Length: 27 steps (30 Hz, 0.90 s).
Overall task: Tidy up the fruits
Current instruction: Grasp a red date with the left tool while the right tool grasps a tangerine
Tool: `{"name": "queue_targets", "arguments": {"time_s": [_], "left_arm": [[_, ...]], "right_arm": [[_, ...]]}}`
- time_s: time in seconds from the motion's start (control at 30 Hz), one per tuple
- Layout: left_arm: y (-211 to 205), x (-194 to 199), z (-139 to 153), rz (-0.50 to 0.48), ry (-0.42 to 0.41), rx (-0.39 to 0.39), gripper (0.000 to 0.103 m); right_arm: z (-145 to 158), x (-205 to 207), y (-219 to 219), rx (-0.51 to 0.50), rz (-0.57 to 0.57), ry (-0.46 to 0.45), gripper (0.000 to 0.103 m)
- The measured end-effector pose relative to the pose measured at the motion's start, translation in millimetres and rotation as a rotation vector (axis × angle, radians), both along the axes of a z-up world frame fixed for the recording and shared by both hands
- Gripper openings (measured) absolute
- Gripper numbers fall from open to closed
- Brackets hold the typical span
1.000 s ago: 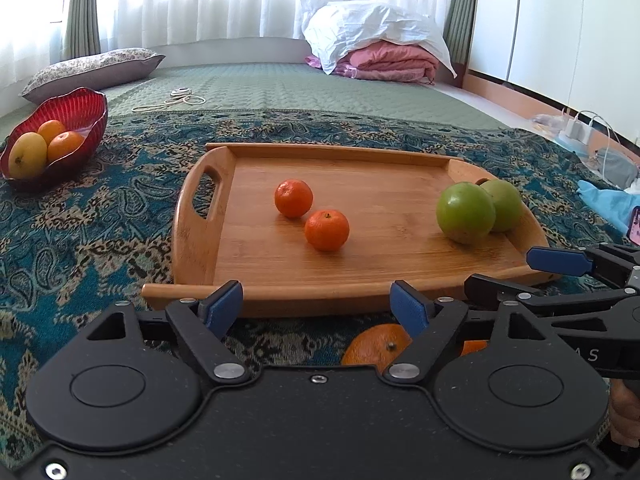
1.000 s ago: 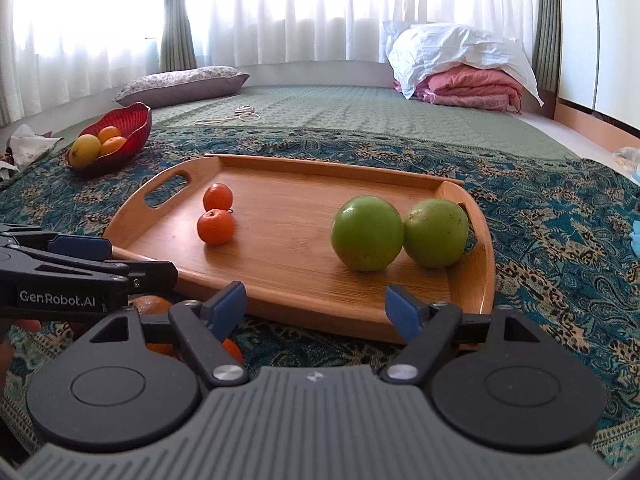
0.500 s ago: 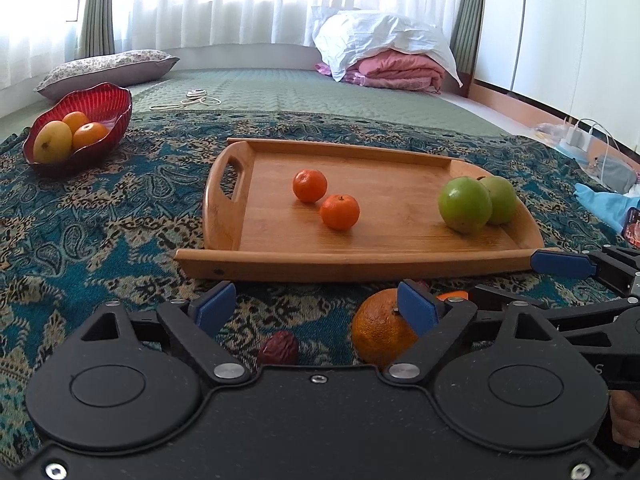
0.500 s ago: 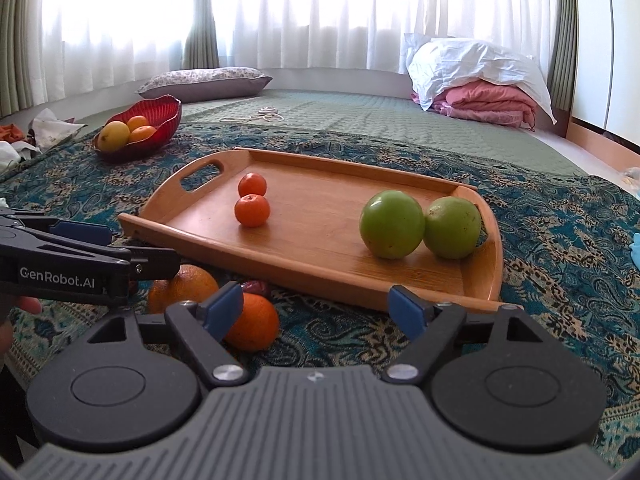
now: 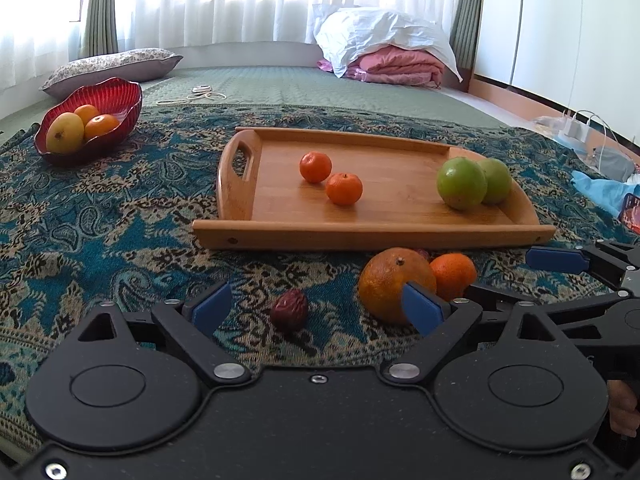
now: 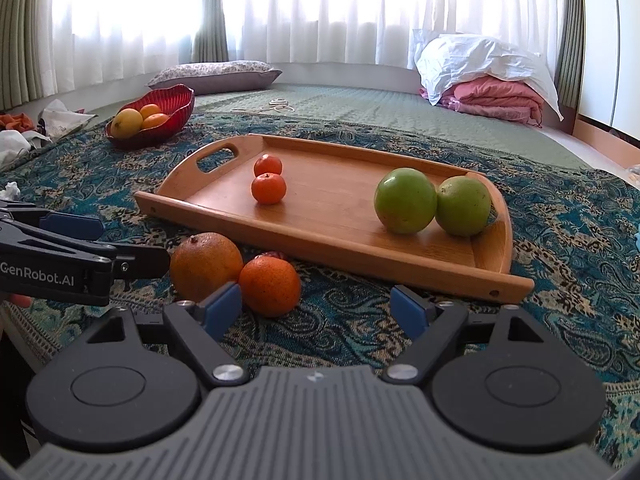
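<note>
A wooden tray (image 5: 360,236) lies on the patterned cloth with two mandarins (image 5: 344,188) at its left and two green fruits (image 5: 461,184) at its right. In front of the tray, on the cloth, lie a large orange (image 5: 394,280), a smaller orange (image 5: 454,274) and a dark red date (image 5: 289,310). My left gripper (image 5: 316,302) hangs just before the date, its jaws opening; the date sits low in the gap, untouched. My right gripper (image 6: 316,310) is open and empty, its left fingertip beside the smaller orange (image 6: 270,286).
A red bowl (image 5: 88,120) with a yellow fruit and oranges stands at the back left. Beyond the cloth lie a pillow (image 5: 112,66) and folded bedding (image 5: 384,52). Cables and a blue cloth (image 5: 600,190) are at the right. Crumpled paper (image 6: 60,116) lies left.
Both grippers have drawn back from the tray, so the two oranges and the date in front of it have come into full view. The left jaws have spread wider.
</note>
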<state>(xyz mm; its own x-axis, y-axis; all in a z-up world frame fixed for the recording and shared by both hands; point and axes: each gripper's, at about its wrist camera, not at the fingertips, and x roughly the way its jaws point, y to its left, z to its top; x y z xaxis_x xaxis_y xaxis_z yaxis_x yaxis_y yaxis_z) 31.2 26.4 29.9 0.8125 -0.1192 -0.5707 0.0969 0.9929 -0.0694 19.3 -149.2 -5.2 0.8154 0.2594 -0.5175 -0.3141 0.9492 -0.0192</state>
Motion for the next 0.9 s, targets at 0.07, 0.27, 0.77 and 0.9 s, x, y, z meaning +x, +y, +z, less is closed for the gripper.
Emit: {"name": "queue_targets", "arguments": {"time_s": [0.07, 0.27, 0.77, 0.9], "left_arm": [[0.4, -2.7, -3.0, 0.000, 0.008, 0.006, 0.092], [1.3, -9.8, -10.9, -0.013, 0.020, 0.032, 0.078], [0.5, 2.3, -18.8, 0.020, 0.018, 0.082, 0.044], [-0.7, 7.6, -20.6, 0.019, 0.016, 0.082, 0.042]], "right_arm": [[-2.0, -0.5, 1.0, -0.002, 0.001, 0.005, 0.090], [-9.7, -2.0, 7.1, -0.029, 0.013, 0.018, 0.090], [-12.9, 9.6, 28.4, -0.061, 0.050, 0.008, 0.070], [-15.1, 12.5, 27.7, -0.054, 0.049, 0.017, 0.070]]}}
